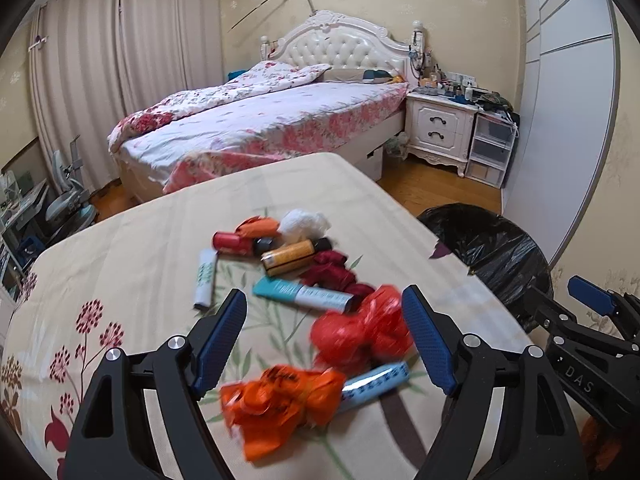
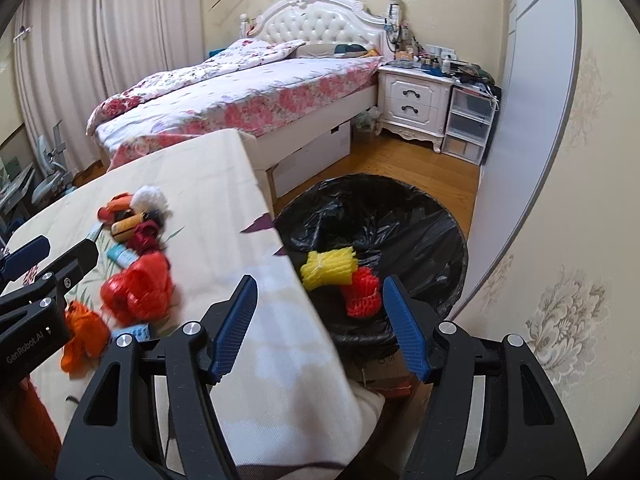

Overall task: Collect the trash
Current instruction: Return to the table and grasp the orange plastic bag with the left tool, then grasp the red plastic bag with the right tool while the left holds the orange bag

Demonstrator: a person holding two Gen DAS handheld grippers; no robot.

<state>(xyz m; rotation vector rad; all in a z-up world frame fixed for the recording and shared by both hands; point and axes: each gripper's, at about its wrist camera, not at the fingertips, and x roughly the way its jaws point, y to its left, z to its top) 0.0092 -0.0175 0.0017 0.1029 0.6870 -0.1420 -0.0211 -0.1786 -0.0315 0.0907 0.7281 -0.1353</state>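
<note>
Trash run barely started: two pieces binned, a pile left.

Your left tool [image 1: 324, 340] gapes wide and empty over the tabletop [image 1: 120, 248], the red bag [image 1: 360, 328] between its fingers at twelve o'clock, the orange bag [image 1: 280, 404] nearer. Your right tool [image 2: 320, 328] hangs wide open, empty, above the black-lined bin [image 2: 420, 216], where yellow netting [image 2: 328, 266] and red netting [image 2: 362, 292] already lie. Tubes and bottles wait at eleven o'clock.
</note>
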